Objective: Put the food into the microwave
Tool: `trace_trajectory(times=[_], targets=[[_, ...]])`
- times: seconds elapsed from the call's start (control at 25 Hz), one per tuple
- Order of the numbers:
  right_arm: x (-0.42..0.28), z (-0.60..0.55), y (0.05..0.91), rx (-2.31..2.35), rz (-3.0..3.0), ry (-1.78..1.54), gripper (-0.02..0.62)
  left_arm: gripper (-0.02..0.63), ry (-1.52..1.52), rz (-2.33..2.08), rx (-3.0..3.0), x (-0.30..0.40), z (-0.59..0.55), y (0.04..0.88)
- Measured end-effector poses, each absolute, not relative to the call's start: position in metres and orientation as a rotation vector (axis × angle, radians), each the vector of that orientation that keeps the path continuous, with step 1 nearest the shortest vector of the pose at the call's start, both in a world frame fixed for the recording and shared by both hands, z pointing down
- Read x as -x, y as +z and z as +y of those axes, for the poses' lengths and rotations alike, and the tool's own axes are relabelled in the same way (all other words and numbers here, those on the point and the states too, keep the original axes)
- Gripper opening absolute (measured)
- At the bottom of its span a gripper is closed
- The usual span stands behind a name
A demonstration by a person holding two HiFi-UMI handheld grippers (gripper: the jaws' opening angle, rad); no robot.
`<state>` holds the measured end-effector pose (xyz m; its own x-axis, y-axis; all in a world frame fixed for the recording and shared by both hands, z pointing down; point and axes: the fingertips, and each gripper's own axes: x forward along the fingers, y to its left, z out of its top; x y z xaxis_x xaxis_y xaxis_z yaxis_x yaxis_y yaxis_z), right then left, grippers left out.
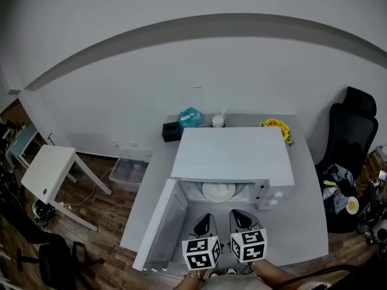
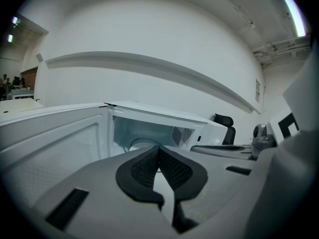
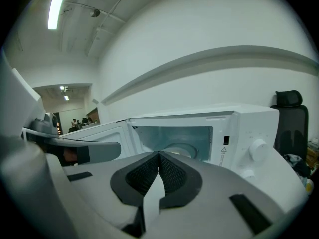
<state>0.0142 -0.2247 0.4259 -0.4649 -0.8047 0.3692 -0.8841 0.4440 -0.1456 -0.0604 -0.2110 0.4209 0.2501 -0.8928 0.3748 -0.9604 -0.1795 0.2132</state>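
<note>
A white microwave (image 1: 233, 153) stands on the grey table (image 1: 305, 222) with its door (image 1: 162, 222) swung open to the left. Inside it, on the turntable, sits a white dish of food (image 1: 219, 191), also seen as a pale round dish (image 3: 179, 150) in the right gripper view and partly hidden (image 2: 141, 143) behind the jaws in the left gripper view. My left gripper (image 1: 205, 219) and right gripper (image 1: 237, 215) hover side by side in front of the opening, apart from the dish. Both are shut with nothing between the pads: left gripper (image 2: 159, 149), right gripper (image 3: 159, 156).
Behind the microwave are a black box (image 1: 172, 130), a teal packet (image 1: 190, 117), a white cup (image 1: 217, 121) and sunflowers (image 1: 277, 125). A black office chair (image 1: 354, 132) stands at the right. A small white table (image 1: 48, 173) and a plastic bin (image 1: 128, 173) are at the left on the floor. The microwave's knob (image 3: 257, 149) is right of the cavity.
</note>
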Motion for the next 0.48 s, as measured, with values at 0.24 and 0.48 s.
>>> trace_trajectory(times=[0.24, 0.48], targets=[[-0.020, -0.214, 0.429, -1.491, -2.436, 0.490, 0.017, 0.003, 0.228, -1.684, -2.149, 0.056, -0.211, 0.418], [-0.022, -0.208, 0.421, -1.502, -2.435, 0.468, 0.017, 0.003, 0.220, -1.664, -2.162, 0.050, -0.206, 0.414]])
